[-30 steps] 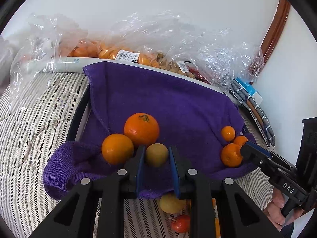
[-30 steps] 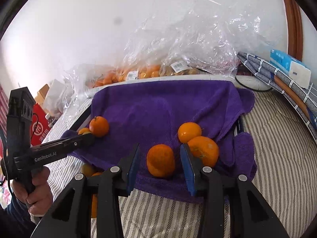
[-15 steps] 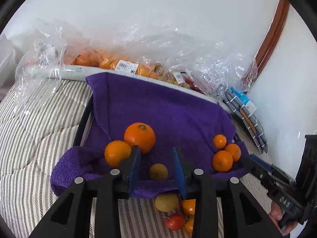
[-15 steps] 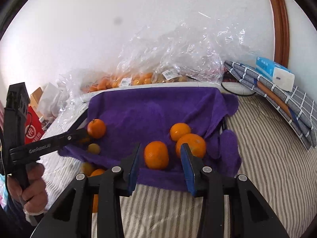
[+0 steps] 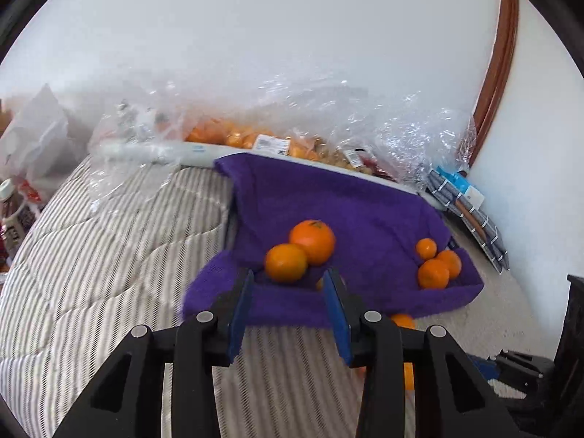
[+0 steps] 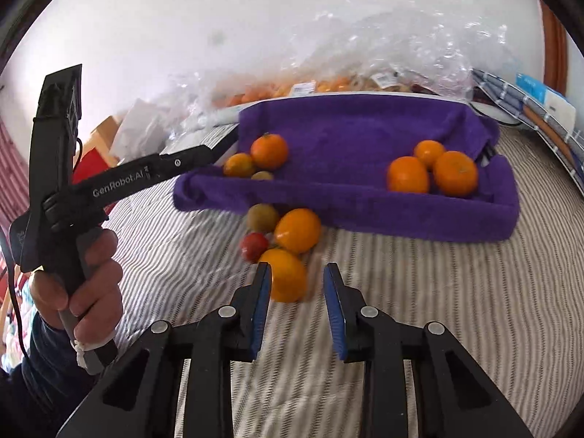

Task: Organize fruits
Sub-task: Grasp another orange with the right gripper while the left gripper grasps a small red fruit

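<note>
Sorting about half done, judging by the layout. Counting six pieces on the purple towel (image 6: 346, 135): left pair of oranges (image 6: 269, 151) plus a small yellow-green fruit (image 6: 262, 175) at its left end, right trio of oranges (image 6: 408, 174) bunched at its right end. Leaves four loose on the bed (image 6: 438, 292), just in front of the towel's near edge: loose yellow-green fruit (image 6: 262, 217), large orange fruit (image 6: 297, 230), red fruit (image 6: 254, 246), nearest orange fruit (image 6: 288, 275). Looks like grouping by kind; can't confirm the rule.

Reading left claw (image 5: 288, 273) as open: just been widening, nothing between the pads. Hanging over the towel's near-left corner, gripped by a hand (image 6: 91, 277).

Reading right claw (image 6: 297, 266) as narrowed but not clamped: just been closing, clear gap showing, gripping nothing. Sitting right at the nearest orange fruit, which overlaps one pad and stays clear of the other.

Working on a soft striped quilt, so expect round fruit to roll. Backed by a white wall (image 5: 292, 36). Noting plastic bags (image 6: 383, 54) with more fruit behind the towel, folded checked cloth (image 5: 471, 215) and a blue-white box (image 6: 547, 98) at far right, brown wooden trim (image 5: 492, 91) in the corner.
</note>
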{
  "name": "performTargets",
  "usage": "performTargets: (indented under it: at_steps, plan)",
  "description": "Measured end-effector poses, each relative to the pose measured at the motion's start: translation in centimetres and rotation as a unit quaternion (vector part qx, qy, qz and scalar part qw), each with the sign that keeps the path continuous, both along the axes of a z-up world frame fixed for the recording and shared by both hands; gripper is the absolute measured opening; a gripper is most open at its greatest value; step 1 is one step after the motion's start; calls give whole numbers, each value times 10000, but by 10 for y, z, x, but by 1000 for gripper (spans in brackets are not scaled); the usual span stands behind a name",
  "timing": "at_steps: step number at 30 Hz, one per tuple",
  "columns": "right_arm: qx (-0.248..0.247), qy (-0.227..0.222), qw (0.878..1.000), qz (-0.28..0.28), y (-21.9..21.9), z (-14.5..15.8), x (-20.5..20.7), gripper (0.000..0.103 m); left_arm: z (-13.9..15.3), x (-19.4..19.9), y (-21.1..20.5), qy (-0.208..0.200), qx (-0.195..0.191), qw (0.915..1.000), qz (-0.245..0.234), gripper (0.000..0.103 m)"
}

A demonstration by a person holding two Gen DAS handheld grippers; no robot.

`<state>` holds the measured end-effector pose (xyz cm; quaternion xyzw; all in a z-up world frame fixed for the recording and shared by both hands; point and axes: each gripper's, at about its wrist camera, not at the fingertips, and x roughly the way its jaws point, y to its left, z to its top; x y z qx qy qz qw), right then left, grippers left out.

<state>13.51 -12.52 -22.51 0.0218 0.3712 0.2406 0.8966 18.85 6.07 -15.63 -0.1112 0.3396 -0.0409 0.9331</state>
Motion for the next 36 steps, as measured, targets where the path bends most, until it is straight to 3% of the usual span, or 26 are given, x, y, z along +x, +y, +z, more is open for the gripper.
performTargets:
  at_steps: [8, 15, 19, 29, 33, 36]
  plan:
    - [-285, 9, 9996, 78, 22, -5, 7, 31, -9, -15, 25, 91, -138, 9996, 223, 38]
    - [-434, 145, 9988, 177, 32, -17, 15, 32, -12, -19, 15, 106, 89, 9999, 58, 38]
    - [-431, -9, 9990, 148, 29, -13, 8, 32, -14, -19, 9, 157, 123, 9997, -114, 38]
    - [-686, -416, 9944, -683, -44, -8, -7, 32, -23, -26, -39, 480, 44, 9916, -1204, 39]
    - [-544, -297, 9940, -899, -69, -12, 0, 32, -29, -22, -53, 760, -125, 9888, -1277, 39]
    - [-262, -198, 9952, -924, -81, -13, 3, 32, -36, -15, -62, 942, -31, 9888, -1155, 39]
